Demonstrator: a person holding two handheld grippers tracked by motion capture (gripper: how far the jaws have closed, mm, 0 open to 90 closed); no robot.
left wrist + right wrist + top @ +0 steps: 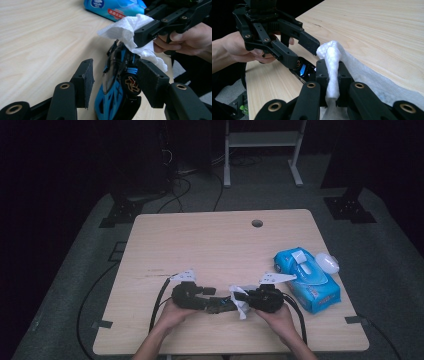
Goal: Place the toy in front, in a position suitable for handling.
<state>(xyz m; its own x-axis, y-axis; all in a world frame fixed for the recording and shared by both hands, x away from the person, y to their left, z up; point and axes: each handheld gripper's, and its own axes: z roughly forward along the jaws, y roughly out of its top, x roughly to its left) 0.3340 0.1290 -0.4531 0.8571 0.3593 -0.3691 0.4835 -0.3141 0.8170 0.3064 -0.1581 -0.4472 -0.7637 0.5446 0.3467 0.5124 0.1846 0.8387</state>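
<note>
Toy car (117,87) half behind wipe (130,32)

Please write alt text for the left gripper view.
A blue and black toy car lies between the left gripper's open jaws on a wooden table. The right gripper holds a white wipe over it.

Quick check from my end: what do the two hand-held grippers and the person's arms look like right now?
Both are matte black linkage tools with brass-coloured pivot rivets and flat rectangular pads. The left hand-held gripper and the right hand-held gripper each carry a pale grey three-cornered plate on top and trail a black cable back toward the person. The forearms are bare, with no sleeves in view.
</note>
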